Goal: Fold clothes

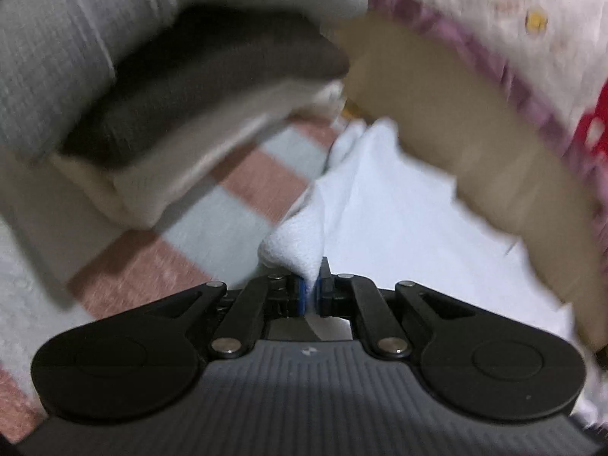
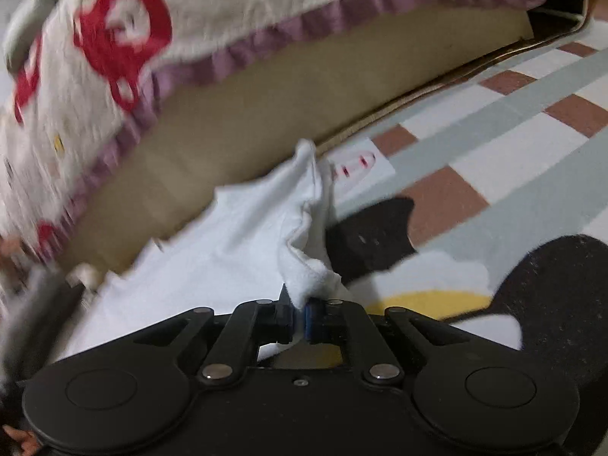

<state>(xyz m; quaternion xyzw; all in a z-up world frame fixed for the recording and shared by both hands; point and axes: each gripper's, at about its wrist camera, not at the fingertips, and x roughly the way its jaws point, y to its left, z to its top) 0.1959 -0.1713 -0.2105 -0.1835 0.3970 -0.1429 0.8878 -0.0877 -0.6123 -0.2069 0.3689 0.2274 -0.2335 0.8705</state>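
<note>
Both grippers sit at the bottom of their views, each clenched on a bunched edge of the same white garment. Left gripper (image 1: 311, 292) pinches a fold that rises in a small peak just above its blue pads; right gripper (image 2: 302, 315) pinches a thicker, rolled hem.

From largest to smallest: the checked mat (image 2: 494, 159) carries everything; a tan box (image 2: 266, 114) with a red-patterned cloth (image 2: 114, 57) draped over it lies along the garment's far edge; the garment (image 2: 228, 235) spreads flat between box and grippers; a grey folded stack (image 1: 133, 95) sits to the left in the left view.

The garment runs away from both sets of fingers toward the box, so its long axis points forward. Neither hand looks nearer; I judge the next move to be a paired lift, carrying the near edge forward over the rest.
</note>
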